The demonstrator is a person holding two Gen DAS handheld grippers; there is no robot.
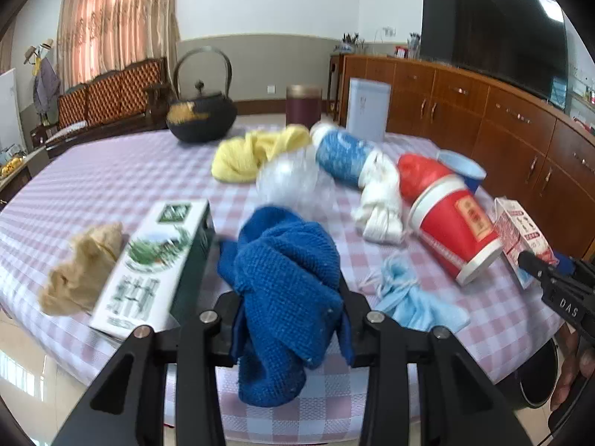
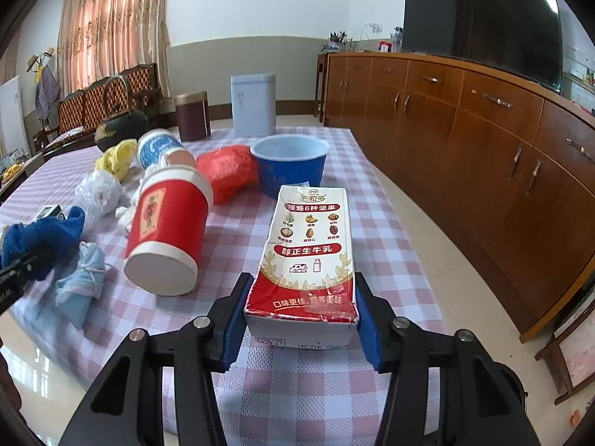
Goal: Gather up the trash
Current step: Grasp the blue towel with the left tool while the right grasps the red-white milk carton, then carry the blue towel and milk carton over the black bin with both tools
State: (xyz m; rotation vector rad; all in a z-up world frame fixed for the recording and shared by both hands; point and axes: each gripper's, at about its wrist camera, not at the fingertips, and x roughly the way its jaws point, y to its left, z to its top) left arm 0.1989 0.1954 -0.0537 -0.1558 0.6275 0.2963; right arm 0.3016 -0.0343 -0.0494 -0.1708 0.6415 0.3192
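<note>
Left wrist: left tool [image 1: 290, 319] clamps blue cloth [image 1: 286, 278] | right tool [image 2: 301, 319] grips milk carton [image 2: 310, 256]

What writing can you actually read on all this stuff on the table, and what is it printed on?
"6种坚果": red-and-white milk carton, upper red band; the characters before it are unclear.
"醇正生牛乳": same carton, middle red band.
"口味更佳": same carton, near its bottom edge; the rest of that line is creased.
"DAS": right gripper, on its black body.
Green-and-white carton: large characters, too blurred to read.
Red cup: label too small to read.
</note>
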